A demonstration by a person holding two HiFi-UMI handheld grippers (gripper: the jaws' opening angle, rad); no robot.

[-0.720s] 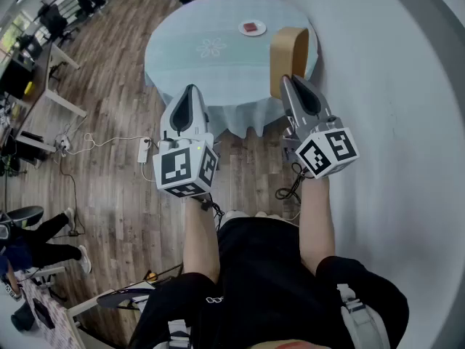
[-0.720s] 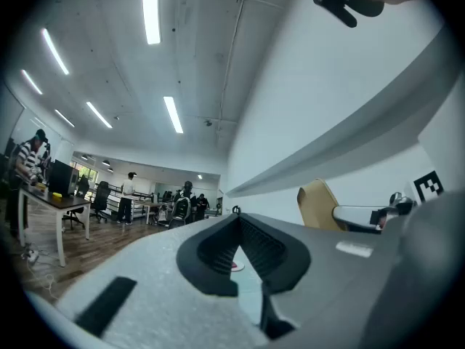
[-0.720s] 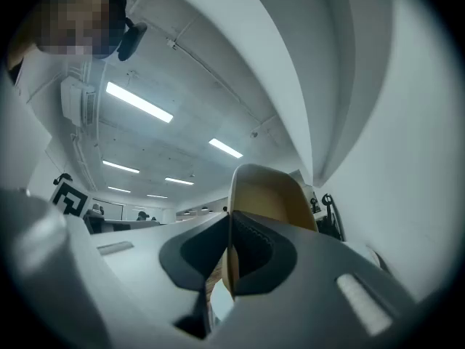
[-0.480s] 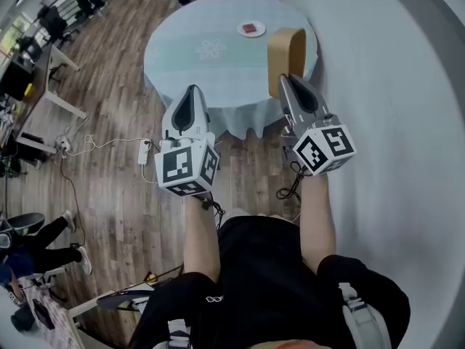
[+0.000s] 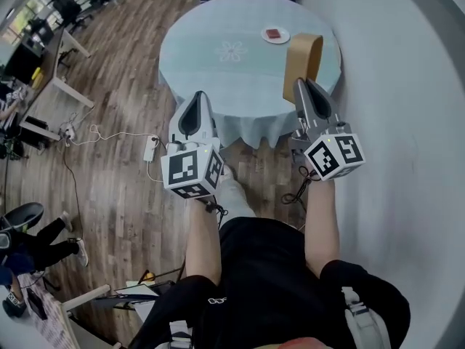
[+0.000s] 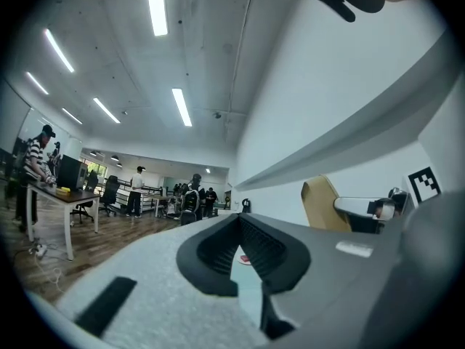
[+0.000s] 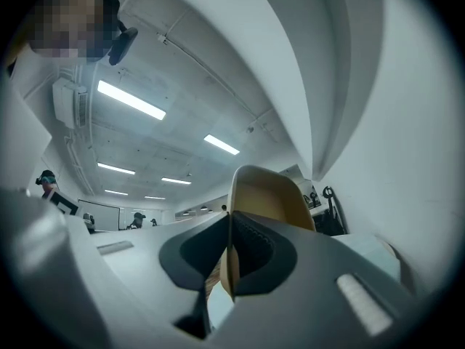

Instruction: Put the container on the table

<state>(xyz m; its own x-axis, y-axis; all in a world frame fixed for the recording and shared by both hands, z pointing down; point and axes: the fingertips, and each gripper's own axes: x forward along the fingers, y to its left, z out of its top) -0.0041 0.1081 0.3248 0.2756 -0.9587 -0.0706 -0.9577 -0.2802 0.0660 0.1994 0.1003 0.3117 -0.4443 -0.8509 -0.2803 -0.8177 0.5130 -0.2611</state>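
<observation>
A tan container (image 5: 301, 58) stands on edge in the air over the near right rim of the round table (image 5: 196, 64), which wears a pale blue cloth. My right gripper (image 5: 302, 86) is shut on the container's thin wall; in the right gripper view the container (image 7: 269, 198) rises from between the pads of the right gripper (image 7: 229, 231). My left gripper (image 5: 197, 97) hangs level before the table's front edge, jaws together and empty. In the left gripper view, the left gripper (image 6: 238, 222) faces the table, with the container (image 6: 320, 205) off to the right.
A small white plate (image 5: 275, 35) with a red piece sits on the table's far right. A curved white wall (image 5: 407, 86) runs close along the right. On the wood floor lie a power strip (image 5: 150, 149) and cables. Desks (image 5: 51, 86) and people stand at left.
The person has stepped a little closer to the table, a foot now showing below the grippers. Both grippers kept their pose, the right still holding the container.
</observation>
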